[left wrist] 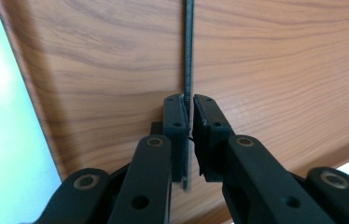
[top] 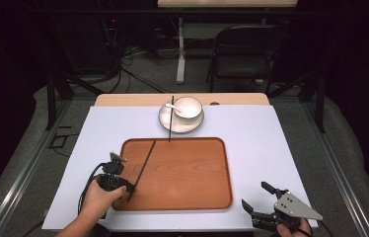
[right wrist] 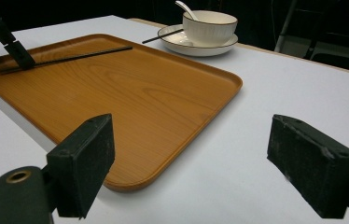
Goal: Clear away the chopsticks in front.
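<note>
Nearest the high camera, two hands are seen at the bottom edge, each holding a gripper. Held by the left hand (top: 101, 196), the left gripper (top: 129, 187) is placed at the left rim of a wooden tray (top: 187, 173), and its jaws are closed on the near end of a black chopstick (top: 142, 169). In the left gripper view, the chopstick (left wrist: 189, 56) is seen pinched between the two pads and running straight away over the tray's grain (left wrist: 280, 70). The rest of the chopstick is laid slantwise across the left part of the tray, its far end near the tray's far rim.

The right gripper (top: 260, 196) is held over the white desk (top: 271, 143) just off the tray's near right corner. Its jaws are spread wide with nothing between them, as shown in the right gripper view, where bare desk (right wrist: 266, 93) is seen in the gap.

Beyond the tray, a white saucer (top: 165, 118) is set on the desk, carrying a white bowl (top: 188, 107) with a spoon (top: 174, 107) in it. A second chopstick (top: 171, 121) is rested across the saucer's left side, its near end touching the tray's far rim.
</note>
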`<state>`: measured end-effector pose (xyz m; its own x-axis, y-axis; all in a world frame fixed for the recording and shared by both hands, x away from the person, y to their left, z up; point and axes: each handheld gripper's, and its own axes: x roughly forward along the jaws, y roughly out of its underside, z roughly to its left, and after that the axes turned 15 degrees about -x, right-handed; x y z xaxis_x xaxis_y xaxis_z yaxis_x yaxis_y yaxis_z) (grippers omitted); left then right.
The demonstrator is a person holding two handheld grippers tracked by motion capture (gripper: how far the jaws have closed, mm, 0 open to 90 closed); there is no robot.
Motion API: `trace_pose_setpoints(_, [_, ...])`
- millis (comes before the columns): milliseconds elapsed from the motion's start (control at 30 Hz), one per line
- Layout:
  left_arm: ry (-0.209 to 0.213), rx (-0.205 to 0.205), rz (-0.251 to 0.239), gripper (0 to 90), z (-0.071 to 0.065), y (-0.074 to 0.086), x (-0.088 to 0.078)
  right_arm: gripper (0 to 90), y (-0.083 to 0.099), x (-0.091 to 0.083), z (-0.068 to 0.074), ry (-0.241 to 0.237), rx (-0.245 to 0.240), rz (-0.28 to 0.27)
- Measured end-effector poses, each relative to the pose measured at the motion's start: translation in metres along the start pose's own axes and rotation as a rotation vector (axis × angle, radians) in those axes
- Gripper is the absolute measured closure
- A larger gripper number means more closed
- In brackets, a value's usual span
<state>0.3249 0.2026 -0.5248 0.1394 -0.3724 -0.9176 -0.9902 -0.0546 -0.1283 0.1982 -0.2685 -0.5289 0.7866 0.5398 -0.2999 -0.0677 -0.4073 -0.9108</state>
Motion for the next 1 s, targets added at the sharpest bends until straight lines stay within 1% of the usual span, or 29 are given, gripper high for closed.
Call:
trace_pose_setpoints(200, [-0.001, 0.000, -0.004, 83.5, 0.000, -0.001, -0.002, 14.4, 0.000, 0.000, 0.000, 0.000, 0.001, 0.000])
trace_pose_setpoints(233, [-0.001, 0.006, -0.004, 83.4, 0.000, -0.001, -0.003, 14.4, 0.000, 0.000, 0.000, 0.001, 0.001, 0.000])
trace_pose_setpoints(300, [-0.002, -0.001, -0.013, 83.3, 0.000, -0.001, -0.004, 14.4, 0.000, 0.000, 0.000, 0.000, -0.001, 0.001])
trace_pose_setpoints(400, [-0.002, 0.008, -0.027, 82.0, 0.000, -0.002, -0.008, 14.4, 0.000, 0.000, 0.000, 0.000, 0.000, 0.000])
trace_pose_setpoints(467, [-0.011, 0.018, -0.049, 81.0, -0.002, -0.002, -0.010, 14.4, 0.000, 0.000, 0.000, 0.001, 0.000, -0.001])
trace_pose_setpoints(500, [-0.018, 0.032, -0.053, 80.0, -0.002, -0.003, -0.012, 14.4, 0.000, 0.000, 0.000, 0.000, 0.000, -0.001])
trace_pose_setpoints(633, [-0.016, 0.055, -0.101, 71.4, -0.006, -0.006, -0.016, 14.4, 0.000, 0.000, 0.000, 0.001, -0.002, 0.000])
trace_pose_setpoints(700, [-0.025, 0.077, -0.125, 66.6, -0.008, -0.008, -0.018, 14.4, 0.000, 0.000, 0.000, 0.001, -0.001, 0.000])
trace_pose_setpoints(733, [-0.022, 0.086, -0.145, 65.4, -0.009, -0.009, -0.019, 14.4, 0.000, 0.000, 0.000, 0.001, -0.002, 0.000])
trace_pose_setpoints(767, [-0.028, 0.099, -0.159, 64.0, -0.010, -0.009, -0.020, 14.4, 0.000, 0.000, 0.000, 0.001, -0.001, -0.001])
trace_pose_setpoints(800, [-0.035, 0.121, -0.195, 63.3, -0.011, -0.010, -0.021, 14.4, 0.000, 0.000, 0.000, 0.000, -0.001, 0.000])
trace_pose_setpoints(833, [-0.036, 0.126, -0.209, 62.0, -0.012, -0.011, -0.022, 14.4, 0.000, 0.000, 0.000, 0.001, -0.001, 0.000])
trace_pose_setpoints(933, [-0.018, 0.137, -0.250, 58.9, -0.014, -0.015, -0.025, 14.4, 0.000, 0.000, 0.000, 0.000, -0.002, 0.000])
trace_pose_setpoints(1000, [-0.013, 0.156, -0.287, 54.7, -0.015, -0.018, -0.026, 14.4, 0.000, 0.000, 0.000, 0.000, -0.001, 0.000])
